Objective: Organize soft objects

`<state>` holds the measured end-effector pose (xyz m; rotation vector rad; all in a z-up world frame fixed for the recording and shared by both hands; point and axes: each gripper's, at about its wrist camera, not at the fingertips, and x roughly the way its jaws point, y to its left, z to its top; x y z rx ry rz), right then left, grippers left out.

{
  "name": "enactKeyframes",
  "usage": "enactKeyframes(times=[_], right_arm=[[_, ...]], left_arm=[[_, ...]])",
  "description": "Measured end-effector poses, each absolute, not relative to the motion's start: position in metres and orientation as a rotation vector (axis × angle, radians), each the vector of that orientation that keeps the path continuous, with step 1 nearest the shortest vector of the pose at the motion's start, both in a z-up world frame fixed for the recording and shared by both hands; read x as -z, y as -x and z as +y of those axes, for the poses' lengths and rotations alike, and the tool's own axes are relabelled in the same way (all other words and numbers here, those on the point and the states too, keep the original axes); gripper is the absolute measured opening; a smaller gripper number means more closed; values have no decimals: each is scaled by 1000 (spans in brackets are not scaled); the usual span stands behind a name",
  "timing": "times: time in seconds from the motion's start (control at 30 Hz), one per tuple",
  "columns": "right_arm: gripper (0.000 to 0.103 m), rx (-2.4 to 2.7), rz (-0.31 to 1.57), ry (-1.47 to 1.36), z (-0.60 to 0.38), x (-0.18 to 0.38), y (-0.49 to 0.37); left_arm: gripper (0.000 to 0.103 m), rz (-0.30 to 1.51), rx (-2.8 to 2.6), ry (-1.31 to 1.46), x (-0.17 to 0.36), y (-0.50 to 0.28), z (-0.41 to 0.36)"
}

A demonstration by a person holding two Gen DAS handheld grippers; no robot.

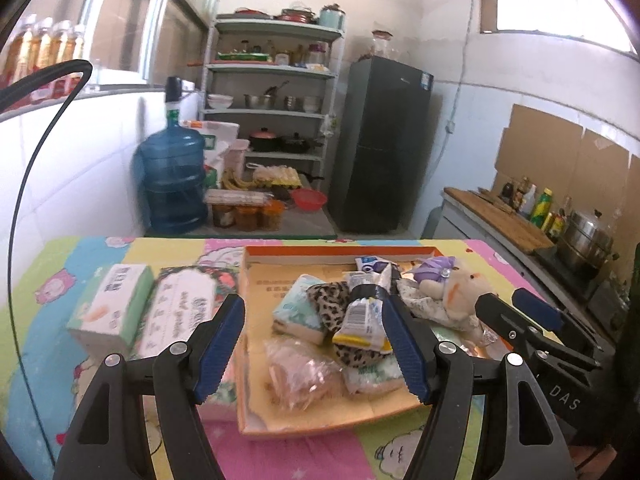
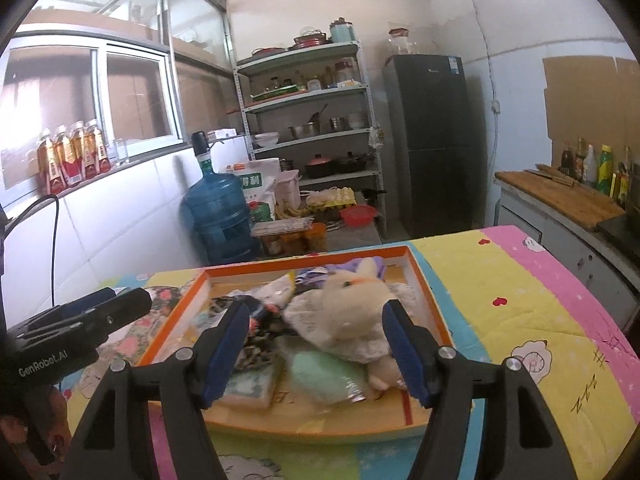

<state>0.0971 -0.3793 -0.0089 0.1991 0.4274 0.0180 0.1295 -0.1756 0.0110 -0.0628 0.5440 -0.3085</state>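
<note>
Now, taking each camera in turn:

Left wrist, left gripper (image 1: 314,322): jaws spread wide, nothing clamped; the blue pads stand apart above the near half of the box, with the heap seen between them.
Left wrist, orange-rimmed box (image 1: 316,426): shallow cardboard tray on the bright cartoon quilt (image 1: 304,456), piled with soft things.
Left wrist, pile: a leopard-print cloth (image 1: 328,304), a squeezed tube (image 1: 362,316) lying over it, a tissue pack (image 1: 296,312), a clear bag (image 1: 300,372) at the near edge, a plush rabbit (image 1: 460,292) at the right.
Left wrist, outside the box: two tissue packs (image 1: 116,300) lie side by side on the quilt, just left of the tray.
Left wrist, right gripper (image 1: 516,308): enters from the right, near the rabbit, jaws apart.

Right wrist, right gripper: (image 2: 314,322) jaws well apart and gripping nothing; the rabbit and a pale green bundle (image 2: 324,374) show between the pads, untouched as far as can be told.
Right wrist, tray: its orange rim frames the heap, rabbit on top.
Right wrist, left gripper: black body at the left edge, beside the tray.
</note>
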Motion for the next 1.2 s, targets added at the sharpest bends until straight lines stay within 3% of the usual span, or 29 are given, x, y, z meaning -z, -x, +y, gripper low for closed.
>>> enactKeyframes(times=[0.37, 1.2], right_arm=[[71, -14, 375, -156, -330, -9, -64], [71, 46, 338, -91, -235, -24, 9]], left_arm=[[73, 462, 187, 23, -25, -82, -141], [73, 464, 109, 47, -31, -3, -54]])
